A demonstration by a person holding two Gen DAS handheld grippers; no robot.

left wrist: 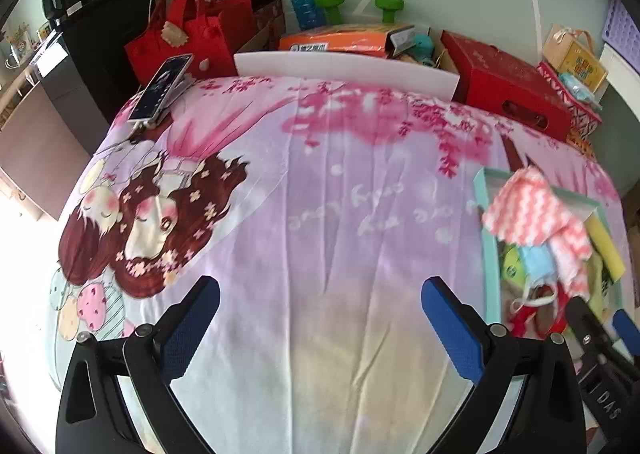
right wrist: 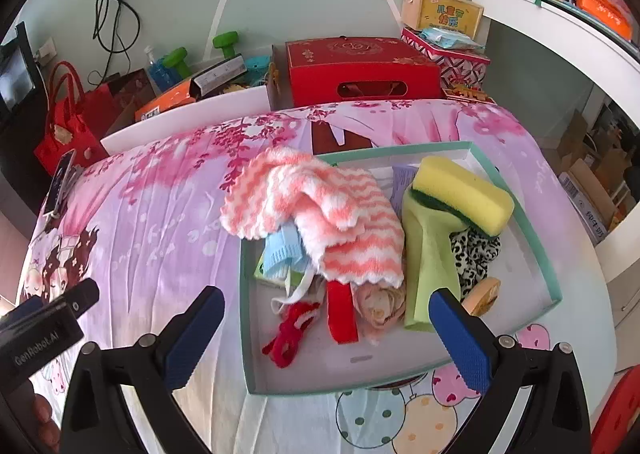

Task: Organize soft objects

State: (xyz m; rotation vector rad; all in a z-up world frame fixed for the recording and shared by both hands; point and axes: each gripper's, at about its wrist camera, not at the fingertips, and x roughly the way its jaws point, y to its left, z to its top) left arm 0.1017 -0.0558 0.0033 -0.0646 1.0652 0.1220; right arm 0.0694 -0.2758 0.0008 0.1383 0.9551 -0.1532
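A shallow teal-rimmed tray [right wrist: 554, 286] lies on the printed bedsheet [right wrist: 152, 222]. In it are a pink-and-white wavy cloth [right wrist: 320, 206] hanging over the far-left rim, a yellow sponge [right wrist: 464, 190], a green cloth [right wrist: 428, 254], a leopard-print cloth [right wrist: 476, 254], a light-blue cloth [right wrist: 282, 250], a red strap [right wrist: 340, 310] and a red bow [right wrist: 290, 328]. My right gripper [right wrist: 326, 334] is open and empty, hovering over the tray's near edge. My left gripper [left wrist: 320, 328] is open and empty over bare sheet, left of the tray [left wrist: 486, 222].
A phone [left wrist: 160, 88] lies propped at the sheet's far-left corner. Behind the bed stand a red handbag [left wrist: 188, 38], a white foam board [left wrist: 344, 68], an orange box [left wrist: 340, 40], a red gift box [right wrist: 360, 70] and a yellow carry box [right wrist: 440, 10]. A white shelf [right wrist: 560, 30] curves at the right.
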